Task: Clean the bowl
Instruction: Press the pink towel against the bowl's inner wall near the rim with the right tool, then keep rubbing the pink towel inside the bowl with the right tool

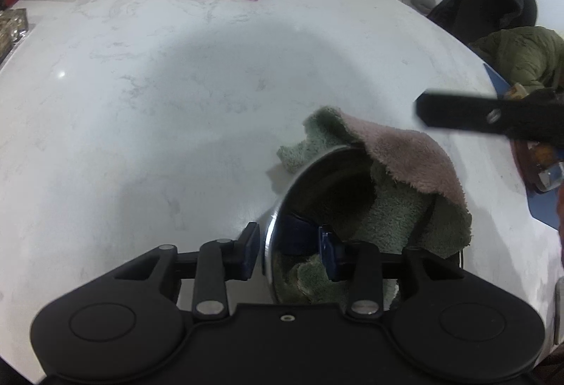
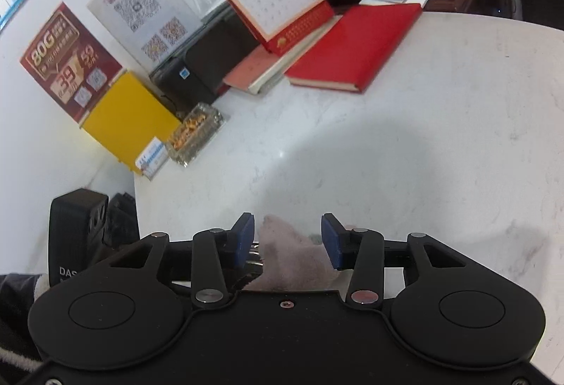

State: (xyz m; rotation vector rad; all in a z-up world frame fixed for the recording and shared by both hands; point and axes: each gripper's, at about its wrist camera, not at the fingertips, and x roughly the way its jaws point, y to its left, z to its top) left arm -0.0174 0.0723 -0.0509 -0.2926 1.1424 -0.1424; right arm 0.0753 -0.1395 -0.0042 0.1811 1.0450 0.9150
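Left wrist: left gripper (image 1: pixel 290 249) straddles bowl (image 1: pixel 278 226) rim, angled down.

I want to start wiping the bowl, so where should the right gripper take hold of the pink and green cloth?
Grip the pink flap of the fluffy cloth draped over the steel bowl's far rim, coming from above; it stands raised, clear of the metal.

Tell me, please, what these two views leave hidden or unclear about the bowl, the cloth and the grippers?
- Bowl: left wrist view; the cloth covers its bottom, and the left gripper hides its near rim, so cleanliness is unknown.
- Right gripper: right wrist view; the cloth sits between its pads, but contact is unclear. The left view shows only one blurred finger.
- Bowl: absent from the right wrist view.
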